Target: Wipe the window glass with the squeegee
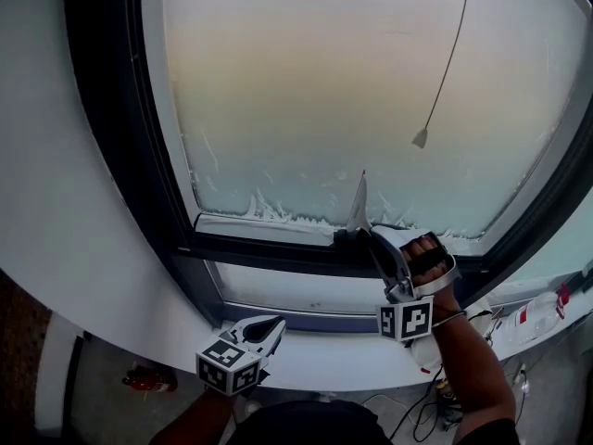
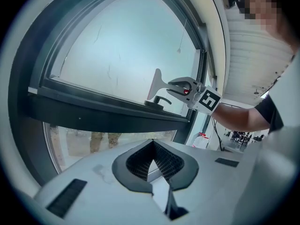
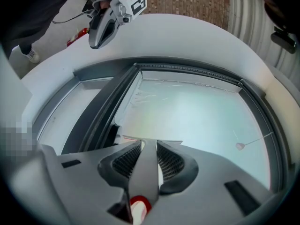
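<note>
The left gripper (image 2: 152, 159) hovers low over the front edge of the white sill (image 1: 320, 355), its jaws closed tip to tip with nothing between them. Off to the sill's right end lies a white bottle (image 1: 535, 316) with a red label. Higher up, the right gripper (image 3: 145, 157) reaches over the dark window frame (image 1: 120, 165) at the sash's bottom rail. Its jaws are clamped on the grey handle of the squeegee (image 3: 144, 170). The squeegee stands nearly upright at the lower edge of the window glass (image 1: 352, 82), right of centre, with its blade against the pane. Just beside it on the rail sits a dark window handle (image 2: 157, 101). White soapy streaks (image 1: 269, 209) run along the glass's bottom edge, left of the squeegee. Further up, the pane is misty and pale. Near its upper right side hangs a thin cord ending in a small weight (image 1: 420, 138).
</note>
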### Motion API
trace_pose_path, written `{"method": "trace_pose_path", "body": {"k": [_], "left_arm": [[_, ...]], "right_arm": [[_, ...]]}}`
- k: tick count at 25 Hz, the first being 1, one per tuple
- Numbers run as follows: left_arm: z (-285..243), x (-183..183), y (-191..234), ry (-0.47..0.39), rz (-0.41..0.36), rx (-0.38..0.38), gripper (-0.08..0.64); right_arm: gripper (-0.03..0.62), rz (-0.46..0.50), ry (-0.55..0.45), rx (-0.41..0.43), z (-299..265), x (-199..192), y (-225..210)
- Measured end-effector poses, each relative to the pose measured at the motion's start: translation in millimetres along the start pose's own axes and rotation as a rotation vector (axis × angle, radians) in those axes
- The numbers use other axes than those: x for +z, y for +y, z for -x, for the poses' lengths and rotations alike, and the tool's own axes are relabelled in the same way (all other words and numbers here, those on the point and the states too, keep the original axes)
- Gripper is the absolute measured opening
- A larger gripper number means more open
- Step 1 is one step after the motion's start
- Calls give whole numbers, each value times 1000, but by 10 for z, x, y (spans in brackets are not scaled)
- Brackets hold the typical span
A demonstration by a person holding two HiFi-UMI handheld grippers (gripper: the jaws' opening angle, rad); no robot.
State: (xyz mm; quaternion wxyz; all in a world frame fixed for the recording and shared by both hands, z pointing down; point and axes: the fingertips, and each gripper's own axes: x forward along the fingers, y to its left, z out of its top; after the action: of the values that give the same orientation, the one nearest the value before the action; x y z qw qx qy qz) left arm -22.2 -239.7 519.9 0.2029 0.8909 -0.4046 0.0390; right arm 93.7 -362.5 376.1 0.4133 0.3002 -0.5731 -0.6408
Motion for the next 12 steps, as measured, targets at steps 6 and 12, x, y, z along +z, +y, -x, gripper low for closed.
{"method": "trace_pose_path", "body": {"k": [6,12], "left_arm": [[-20,-30,-46,13,-6,-8,0],[-18,-95,-76,27,-9,-22,0]], "right_arm": [[95,31,24,12,66,-146,43],[95,34,34,16,61,-145,51]]}}
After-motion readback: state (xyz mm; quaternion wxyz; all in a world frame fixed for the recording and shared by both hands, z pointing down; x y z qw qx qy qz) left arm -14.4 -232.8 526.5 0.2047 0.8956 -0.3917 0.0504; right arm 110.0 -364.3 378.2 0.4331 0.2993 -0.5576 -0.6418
